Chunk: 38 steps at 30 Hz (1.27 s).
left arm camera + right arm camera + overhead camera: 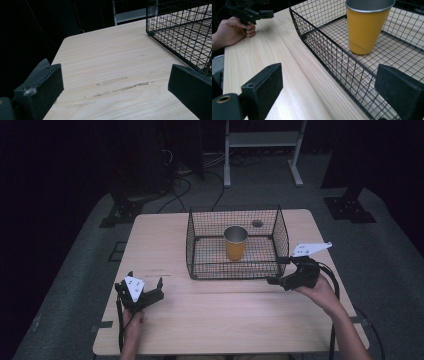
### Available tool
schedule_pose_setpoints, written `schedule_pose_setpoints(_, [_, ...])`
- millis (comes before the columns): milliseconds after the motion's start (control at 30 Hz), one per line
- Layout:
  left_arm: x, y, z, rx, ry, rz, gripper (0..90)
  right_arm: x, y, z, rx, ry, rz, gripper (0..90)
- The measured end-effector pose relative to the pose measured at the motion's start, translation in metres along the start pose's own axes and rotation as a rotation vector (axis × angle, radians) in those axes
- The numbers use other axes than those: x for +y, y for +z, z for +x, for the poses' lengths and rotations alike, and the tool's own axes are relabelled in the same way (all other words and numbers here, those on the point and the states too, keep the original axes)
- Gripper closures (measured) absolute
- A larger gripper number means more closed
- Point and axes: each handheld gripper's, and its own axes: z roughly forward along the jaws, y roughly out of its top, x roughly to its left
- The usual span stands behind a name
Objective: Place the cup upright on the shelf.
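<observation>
Dark floor and black drapes ringed the pale wooden surface (210,320) in the high view. A black wire basket (237,267) stood on its far half, with an orange cup (235,243) upright at the middle of the basket floor. The left hand-held gripper (145,290) rested near the front left part of the surface, well apart from the basket, its jaws spread with nothing between them. The right hand-held gripper (281,270) sat just beside the basket's near right corner, jaws also spread and empty, one tip at the wire wall; whether it touched the wire could not be told.

From the left gripper view, bare wood with a few scuff marks (120,86) lay between the wide-apart jaws, and a corner of the basket (180,32) stood ahead to the right.

From the right gripper view, the basket's wall (329,60) ran diagonally between the released jaws, and the cup (365,27) stood inside, beyond the wire. Farther off, the person's other hand (233,31) held the left hand-held gripper (265,14) over the surface.
</observation>
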Motion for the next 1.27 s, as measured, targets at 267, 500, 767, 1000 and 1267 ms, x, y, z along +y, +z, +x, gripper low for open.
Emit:
schedule_pose_setpoints(267, [0.0,0.0,0.0,0.0,0.0,0.0,0.0,-0.014,-0.007,0.0,-0.015,0.006,0.005,7.6])
schedule_pose_setpoints(500, [0.0,0.0,0.0,0.0,0.003,0.001,0.0,-0.025,-0.013,0.0,-0.024,0.022,0.001,7.7])
schedule_pose_setpoints(767, [0.0,0.0,0.0,0.001,0.004,0.001,0.0,-0.038,-0.02,0.0,-0.037,0.037,-0.008,7.7])
schedule_pose_setpoints(1000, [0.0,0.0,0.0,0.0,0.004,0.001,0.0,-0.051,-0.025,0.003,-0.05,0.052,-0.021,7.7])
schedule_pose_setpoints(1267, [0.0,0.0,0.0,0.002,0.004,0.001,0.0,-0.082,-0.034,0.016,-0.104,0.101,-0.111,7.6])
